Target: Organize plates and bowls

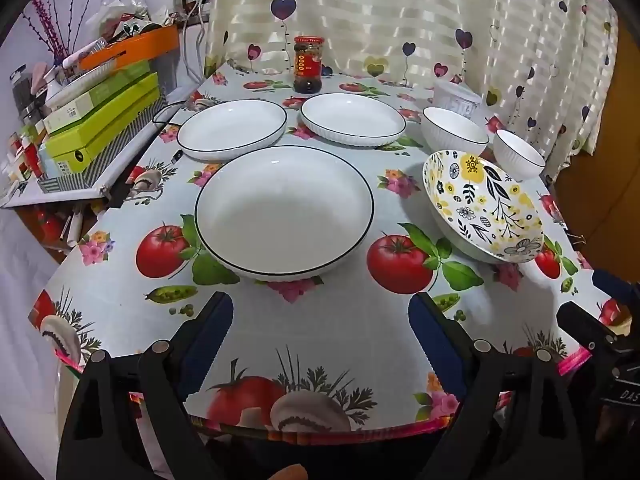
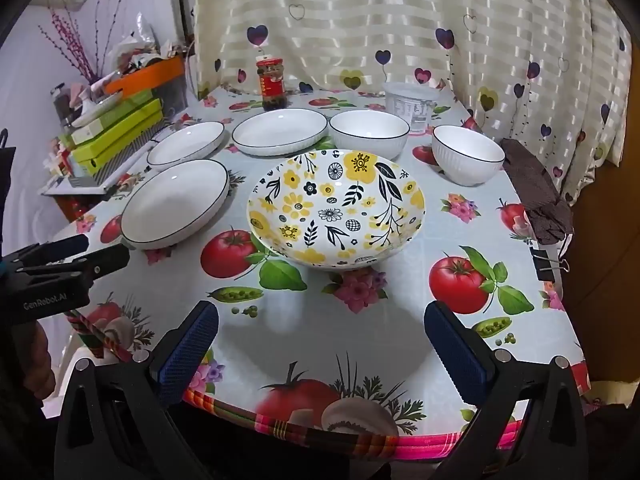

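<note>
A round table covered in a glossy pale-blue oilcloth printed with tomatoes, mushrooms and pea pods (image 1: 320, 332) fills both views, its pink plaid edge at the near rim. Behind it hangs a cream striped curtain dotted with purple hearts (image 1: 400, 20). To the left, a side shelf holds stacked lime-green boxes (image 1: 104, 120) under an orange tray (image 1: 136, 46), with purple twig stems against the wall. Three white shallow plates with thin black rims sit on the cloth: the nearest (image 1: 284, 212) directly ahead of the left gripper (image 1: 320, 328), two more (image 1: 232, 128) (image 1: 352, 118) behind it, near a red-labelled sauce jar (image 1: 308, 64). A yellow-and-black floral bowl (image 2: 336, 208) lies in front of the right gripper (image 2: 320, 344), with two white ribbed bowls (image 2: 368, 132) (image 2: 468, 156) and a clear plastic tub (image 2: 408, 106) beyond. A brown cloth (image 2: 536, 196) drapes over the right edge. Both claws hover with fingers spread wide, holding nothing
</note>
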`<state>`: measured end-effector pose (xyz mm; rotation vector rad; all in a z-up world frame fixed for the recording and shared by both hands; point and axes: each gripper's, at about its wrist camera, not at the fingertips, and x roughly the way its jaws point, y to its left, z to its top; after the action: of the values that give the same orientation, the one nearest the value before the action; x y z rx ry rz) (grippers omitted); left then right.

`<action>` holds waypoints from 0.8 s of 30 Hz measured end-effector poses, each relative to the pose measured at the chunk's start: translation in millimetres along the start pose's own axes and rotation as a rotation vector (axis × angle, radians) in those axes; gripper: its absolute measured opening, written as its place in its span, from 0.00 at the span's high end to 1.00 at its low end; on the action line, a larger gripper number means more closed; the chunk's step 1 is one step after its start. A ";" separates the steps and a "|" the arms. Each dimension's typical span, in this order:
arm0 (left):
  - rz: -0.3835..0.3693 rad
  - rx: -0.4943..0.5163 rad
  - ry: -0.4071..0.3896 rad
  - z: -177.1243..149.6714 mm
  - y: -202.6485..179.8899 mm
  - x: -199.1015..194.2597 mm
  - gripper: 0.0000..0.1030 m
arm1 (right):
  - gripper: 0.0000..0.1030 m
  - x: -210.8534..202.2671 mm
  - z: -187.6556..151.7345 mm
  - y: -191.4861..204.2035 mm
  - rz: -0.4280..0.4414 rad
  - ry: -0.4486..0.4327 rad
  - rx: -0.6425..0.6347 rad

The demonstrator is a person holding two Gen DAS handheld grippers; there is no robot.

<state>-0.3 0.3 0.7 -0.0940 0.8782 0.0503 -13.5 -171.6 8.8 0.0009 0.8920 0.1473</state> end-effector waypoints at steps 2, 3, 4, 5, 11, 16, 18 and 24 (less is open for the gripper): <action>0.005 0.001 -0.012 0.3 0.0 -1.4 0.13 | 0.00 0.4 0.2 -0.3 0.000 0.005 0.000; 0.010 0.006 -0.005 -1.1 -1.4 0.4 0.13 | 0.00 0.8 0.2 -0.4 0.001 0.004 0.000; 0.018 0.016 0.008 -1.2 -3.2 3.4 0.13 | 0.00 1.5 0.3 -0.4 0.002 0.005 0.002; 0.007 0.011 0.008 -1.3 -0.9 3.0 0.13 | 0.00 2.4 0.4 -0.4 0.003 0.006 0.003; 0.017 0.022 0.010 -3.5 -2.7 3.0 0.13 | 0.00 1.2 0.4 -4.3 0.012 -0.007 0.004; 0.016 0.016 0.020 -3.2 -2.0 2.9 0.13 | 0.00 2.6 1.1 -2.2 0.017 -0.008 0.006; 0.017 0.016 0.024 -3.5 -2.0 3.2 0.13 | 0.00 -0.9 0.8 0.3 0.021 -0.007 0.005; 0.015 0.022 0.037 -5.6 -2.9 5.7 0.13 | 0.00 0.5 0.3 -0.3 0.036 -0.009 0.001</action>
<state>-0.8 -3.1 -7.0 -0.0683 0.9165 0.0535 -12.9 -171.8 8.6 0.0188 0.8830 0.1802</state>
